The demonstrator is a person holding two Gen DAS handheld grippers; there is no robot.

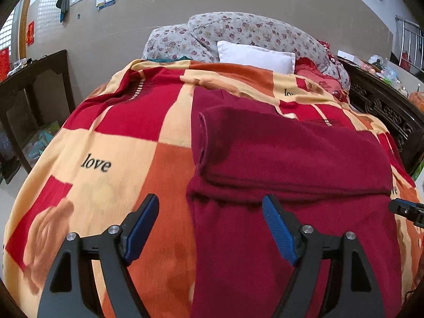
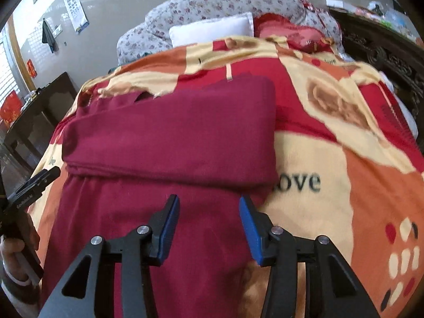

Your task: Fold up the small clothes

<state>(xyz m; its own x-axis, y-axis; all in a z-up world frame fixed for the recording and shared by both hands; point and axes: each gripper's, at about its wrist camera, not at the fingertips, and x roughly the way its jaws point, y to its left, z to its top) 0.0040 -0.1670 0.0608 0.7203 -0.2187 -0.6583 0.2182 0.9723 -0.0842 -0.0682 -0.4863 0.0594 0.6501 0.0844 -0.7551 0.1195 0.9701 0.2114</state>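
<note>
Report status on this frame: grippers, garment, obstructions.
Left gripper open, right gripper open, both empty. Maroon garment partly folded on the blanket. Nothing blocking.

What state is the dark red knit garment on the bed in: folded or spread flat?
Partly folded: the dark red knit garment has its far part doubled back in a thick layer; the near part lies flat.

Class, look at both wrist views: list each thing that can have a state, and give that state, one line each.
Left gripper: open, holding nothing.
Right gripper: open, holding nothing.
Maroon garment: partly folded, far part doubled over the near part, lying on the blanket.
Blanket: spread over the bed.
White pillow: lying against the floral quilt.
Floral quilt: bundled at the bed's far end.
</note>
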